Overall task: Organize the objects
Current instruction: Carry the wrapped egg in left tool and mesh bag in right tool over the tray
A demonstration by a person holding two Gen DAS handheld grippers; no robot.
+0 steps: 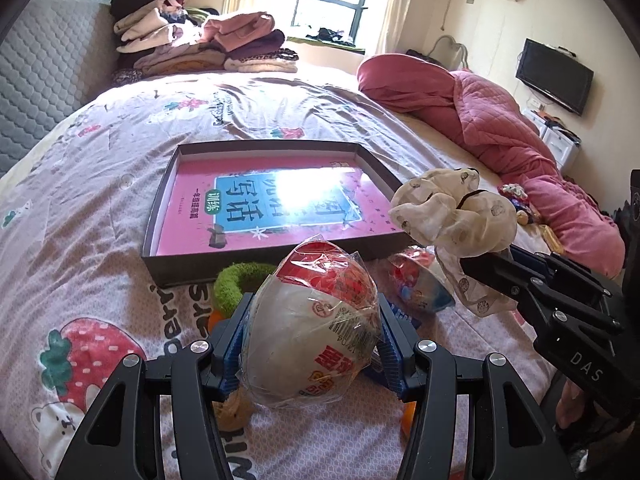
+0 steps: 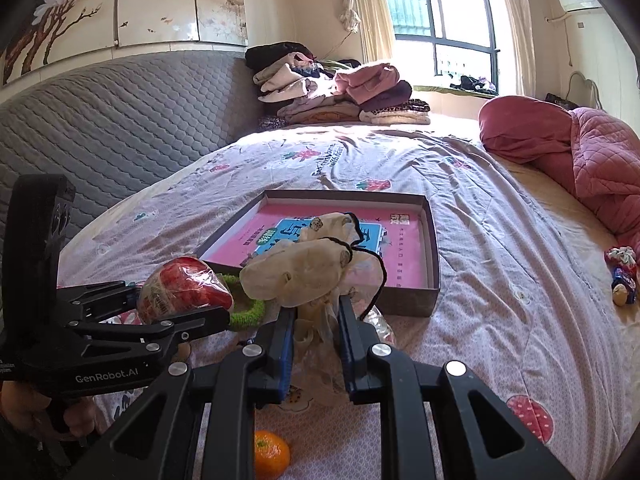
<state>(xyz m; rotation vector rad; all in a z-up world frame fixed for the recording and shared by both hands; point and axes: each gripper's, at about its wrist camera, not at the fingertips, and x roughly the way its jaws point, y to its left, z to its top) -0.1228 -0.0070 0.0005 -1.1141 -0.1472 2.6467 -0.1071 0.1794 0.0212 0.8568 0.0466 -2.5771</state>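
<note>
My left gripper (image 1: 316, 320) is shut on a plastic-wrapped instant noodle bowl (image 1: 314, 320), white with a red lid, held above the bedspread just short of the box; the bowl also shows in the right wrist view (image 2: 184, 292). My right gripper (image 2: 314, 320) is shut on a cream patterned cloth scrunchie (image 2: 304, 276) and holds it near the box's front edge; the scrunchie shows in the left wrist view (image 1: 452, 212). A shallow dark cardboard box (image 1: 160, 192) lies on the bed with a pink book (image 1: 200, 220) inside.
A green fuzzy ring (image 1: 236, 280), a wrapped snack packet (image 1: 416, 280) and an orange (image 2: 272, 454) lie on the bedspread near the grippers. Small toys (image 2: 622, 276) lie to the right. Folded clothes (image 1: 200, 44) are stacked at the headboard; a pink quilt (image 1: 500, 128) lies right.
</note>
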